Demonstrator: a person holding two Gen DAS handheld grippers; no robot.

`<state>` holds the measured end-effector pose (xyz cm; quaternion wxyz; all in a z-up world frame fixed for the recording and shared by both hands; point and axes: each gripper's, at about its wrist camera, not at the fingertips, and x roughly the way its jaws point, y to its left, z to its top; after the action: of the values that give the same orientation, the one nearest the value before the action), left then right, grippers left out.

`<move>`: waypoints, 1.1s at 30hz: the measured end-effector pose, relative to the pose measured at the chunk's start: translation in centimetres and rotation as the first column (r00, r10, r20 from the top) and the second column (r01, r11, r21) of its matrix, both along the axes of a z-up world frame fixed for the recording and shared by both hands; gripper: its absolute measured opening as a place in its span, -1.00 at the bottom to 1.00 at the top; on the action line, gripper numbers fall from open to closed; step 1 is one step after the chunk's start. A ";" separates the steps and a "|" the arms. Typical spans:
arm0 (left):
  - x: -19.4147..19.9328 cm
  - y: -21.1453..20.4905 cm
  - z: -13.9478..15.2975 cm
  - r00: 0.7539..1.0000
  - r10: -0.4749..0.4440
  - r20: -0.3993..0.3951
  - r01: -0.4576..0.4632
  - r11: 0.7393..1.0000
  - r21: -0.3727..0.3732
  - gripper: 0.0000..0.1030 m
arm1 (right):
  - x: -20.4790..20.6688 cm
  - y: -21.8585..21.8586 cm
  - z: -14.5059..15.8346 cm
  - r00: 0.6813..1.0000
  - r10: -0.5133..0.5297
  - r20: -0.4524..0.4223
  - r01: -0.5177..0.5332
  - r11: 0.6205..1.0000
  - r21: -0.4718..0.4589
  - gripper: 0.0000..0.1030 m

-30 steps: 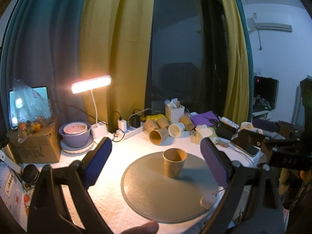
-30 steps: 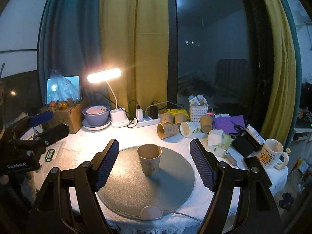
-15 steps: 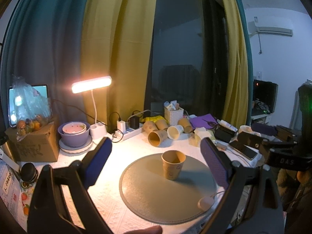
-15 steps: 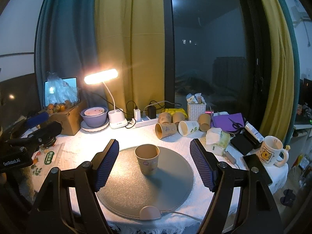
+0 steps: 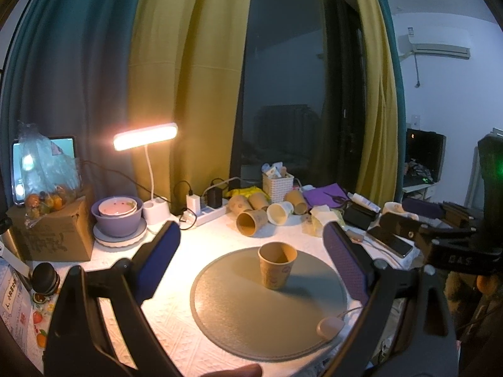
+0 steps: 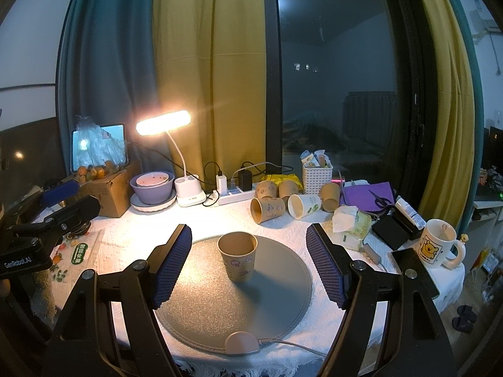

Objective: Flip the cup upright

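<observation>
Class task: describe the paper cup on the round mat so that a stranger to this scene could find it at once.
Start at the round grey mat in the middle of the white-clothed table. One brown paper cup stands on it, alone. Unlike the paper cups lying on their sides near the power strip, it is upright, mouth up.

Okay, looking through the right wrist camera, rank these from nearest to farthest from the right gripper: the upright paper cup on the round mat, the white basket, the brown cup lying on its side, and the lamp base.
1. Upright paper cup, between the open fingers of the right gripper, on the round mat.
2. Brown cup lying on its side, just beyond the mat.
3. Lamp base back left and white basket back right: too close to call.
</observation>
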<state>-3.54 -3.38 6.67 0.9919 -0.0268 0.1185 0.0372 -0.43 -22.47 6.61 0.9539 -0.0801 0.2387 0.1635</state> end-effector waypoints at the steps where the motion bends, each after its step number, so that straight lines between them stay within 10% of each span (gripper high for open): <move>1: 0.0 0.0 0.0 1.000 -0.001 0.000 0.001 1.000 0.000 0.81 | 0.0 0.0 0.0 1.000 0.000 0.000 0.000 1.000 0.000 0.52; 33: -0.1 -0.5 -0.2 1.000 -0.024 0.001 0.024 1.000 -0.004 0.81 | 0.0 0.1 0.0 1.000 -0.001 -0.001 0.001 1.000 -0.001 0.52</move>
<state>-3.67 -3.85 6.42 0.9922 -0.0272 0.1186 0.0253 -0.41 -22.33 6.65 0.9537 -0.0805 0.2394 0.1630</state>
